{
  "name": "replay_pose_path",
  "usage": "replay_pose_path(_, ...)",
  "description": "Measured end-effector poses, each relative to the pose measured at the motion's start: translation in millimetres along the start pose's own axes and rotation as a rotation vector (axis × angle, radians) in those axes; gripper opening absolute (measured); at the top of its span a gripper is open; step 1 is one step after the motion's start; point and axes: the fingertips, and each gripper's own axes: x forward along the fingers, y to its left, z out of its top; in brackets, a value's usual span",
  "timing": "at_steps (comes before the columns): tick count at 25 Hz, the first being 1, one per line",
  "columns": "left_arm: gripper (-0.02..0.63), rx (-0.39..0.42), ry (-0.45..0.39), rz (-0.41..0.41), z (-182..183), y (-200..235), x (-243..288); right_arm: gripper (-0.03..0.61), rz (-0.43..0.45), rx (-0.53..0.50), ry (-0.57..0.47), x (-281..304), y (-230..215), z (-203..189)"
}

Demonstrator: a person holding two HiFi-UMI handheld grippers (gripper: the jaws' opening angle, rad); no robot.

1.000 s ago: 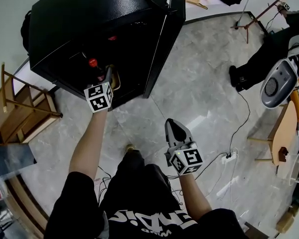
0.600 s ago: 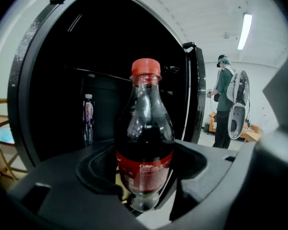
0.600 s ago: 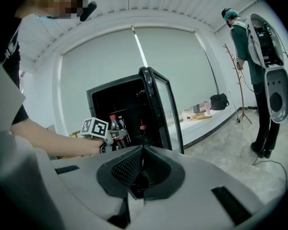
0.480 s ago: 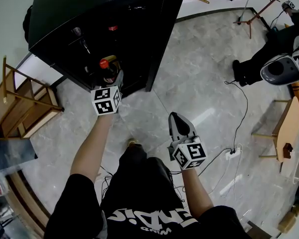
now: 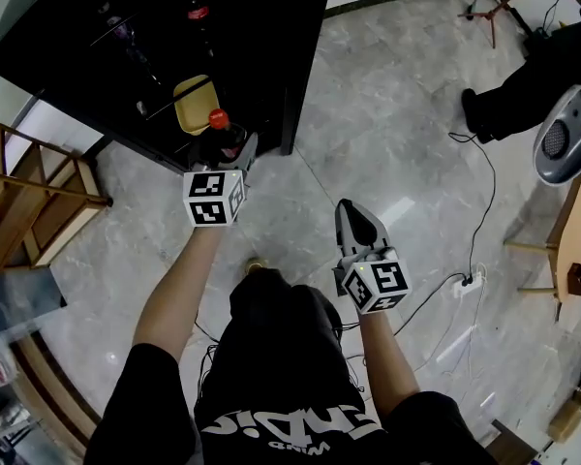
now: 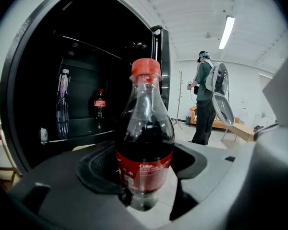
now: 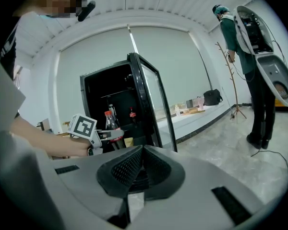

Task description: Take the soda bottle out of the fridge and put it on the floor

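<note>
Soda bottle (image 5: 221, 136), pinched upright in the left tool (image 5: 230, 153), had just come out of the fridge (image 5: 271, 27) above the floor (image 5: 387, 114), ready for lowering; the right tool (image 5: 356, 223) sat pressed together, empty.

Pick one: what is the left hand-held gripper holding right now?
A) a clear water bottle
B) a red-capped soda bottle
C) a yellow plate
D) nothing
B: the left gripper view shows the soda bottle, red cap and red label, clamped upright between the jaws, and the head view shows the left hand-held gripper closed around it.
</note>
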Motion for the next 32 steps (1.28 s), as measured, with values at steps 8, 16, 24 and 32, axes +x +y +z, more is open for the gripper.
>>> replay_pose_path(8, 0.313, 0.007, 0.001, -0.035, -91.0, -18.0, 27.7, 0.023, -0.003, -0.016, -0.003, 31.5, -39.1, -85.4)
replay_pose_path(16, 0.313, 0.027, 0.009, -0.068, -188.3, -25.5, 56.8, 0.023, 0.001, -0.043, -0.034, 66.6, -74.0, -165.5)
replay_pose_path(24, 0.313, 0.044, 0.001, -0.087, -256.4, -26.4, 78.3, 0.023, 0.012, -0.062, -0.077, 90.8, -99.6, -217.6)
replay_pose_path(32, 0.313, 0.04, 0.026, -0.109, -319.9, -29.8, 93.0, 0.023, 0.026, -0.088, -0.093, 108.8, -105.7, -255.7)
